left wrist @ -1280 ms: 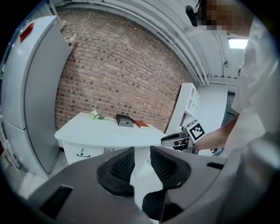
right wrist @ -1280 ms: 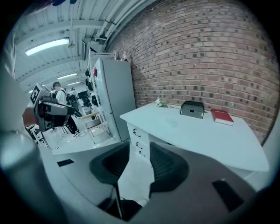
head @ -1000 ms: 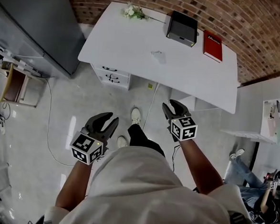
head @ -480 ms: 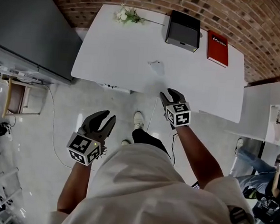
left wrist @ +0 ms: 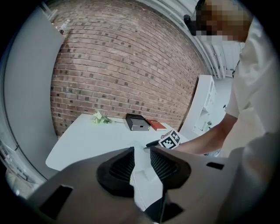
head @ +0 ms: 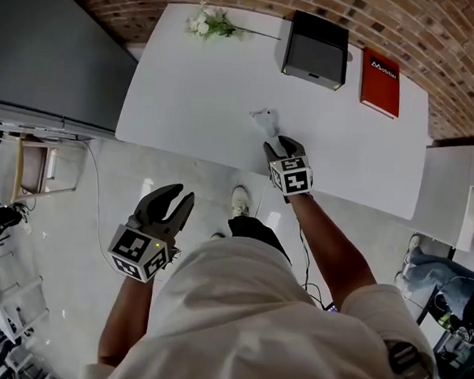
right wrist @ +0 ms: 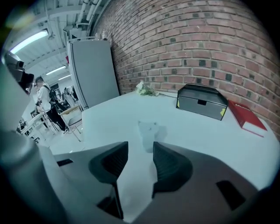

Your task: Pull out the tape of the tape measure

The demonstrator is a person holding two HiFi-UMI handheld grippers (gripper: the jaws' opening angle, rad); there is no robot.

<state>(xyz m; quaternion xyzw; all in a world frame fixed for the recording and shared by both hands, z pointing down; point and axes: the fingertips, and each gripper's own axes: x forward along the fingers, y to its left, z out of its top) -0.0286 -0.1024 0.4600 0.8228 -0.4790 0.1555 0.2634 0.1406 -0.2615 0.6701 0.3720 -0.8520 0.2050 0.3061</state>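
Observation:
A small pale tape measure (head: 264, 117) lies on the white table (head: 187, 92), near its front middle. My right gripper (head: 277, 144) hovers over the table's front edge just short of it. In the right gripper view the tape measure (right wrist: 149, 129) sits just ahead of the right gripper (right wrist: 140, 146); the jaws have just been opening and stand open with nothing between them. My left gripper (head: 174, 200) hangs open over the floor in front of the table, empty. From the left gripper (left wrist: 142, 151) view the right gripper's marker cube (left wrist: 169, 139) shows over the table.
A dark grey box (head: 315, 48), a red book (head: 381, 72) and a sprig of white flowers (head: 203, 22) lie along the table's far edge by the brick wall. A tall grey cabinet (head: 44, 50) stands left of the table. White shelving (head: 463, 200) is at right.
Both hands have moved forward toward the table. The right gripper went from over the floor to the table's front edge, close to the tape measure. The left gripper stays over the floor.

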